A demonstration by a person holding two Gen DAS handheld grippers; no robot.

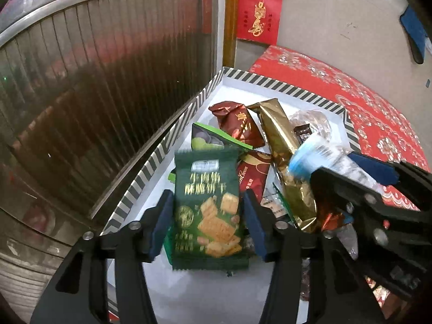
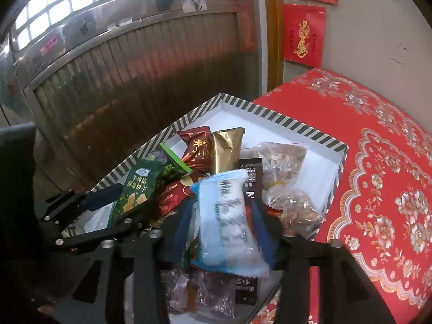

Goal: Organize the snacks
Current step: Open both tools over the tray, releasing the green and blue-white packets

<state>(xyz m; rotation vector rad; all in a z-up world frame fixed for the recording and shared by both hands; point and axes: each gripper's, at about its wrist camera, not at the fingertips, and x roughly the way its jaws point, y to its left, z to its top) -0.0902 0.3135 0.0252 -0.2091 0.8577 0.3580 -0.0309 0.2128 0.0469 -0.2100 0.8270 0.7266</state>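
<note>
Green cracker packet [image 1: 208, 213]: standing nearly upright over the near end of the box, between the pads of the left gripper [image 1: 208, 216]. A thin gap shows on each side, so the pads look to be off it — my reading is that it is being let go into the box, not carried.

Blue-and-white packet [image 2: 229, 224]: blurred, upright between the pads of the right gripper [image 2: 224, 226], over the near right part of the box. The pads stand apart from its edges here too; it seems released or barely touched, though the blur makes contact hard to rule out.

Fingers: both pairs at a middling spread, neither wide nor pinched.

Box [image 1: 189, 113]: shallow, white inside, striped rim, sitting on the red flowered cloth [image 2: 378, 162] beside a ribbed metal shutter [image 1: 108, 81]. Its far end is bare white.

Already inside: a dark red packet [image 1: 237, 124], a long gold packet [image 1: 280, 148], a green box [image 1: 208, 137] and clear bags of nuts [image 2: 286, 162] — heaped loosely towards the middle.

Why here: both grippers point down into the box side by side, which suits dropping two snacks at once.

Stage: collecting looks well along; tidying the heap is probably what remains.
</note>
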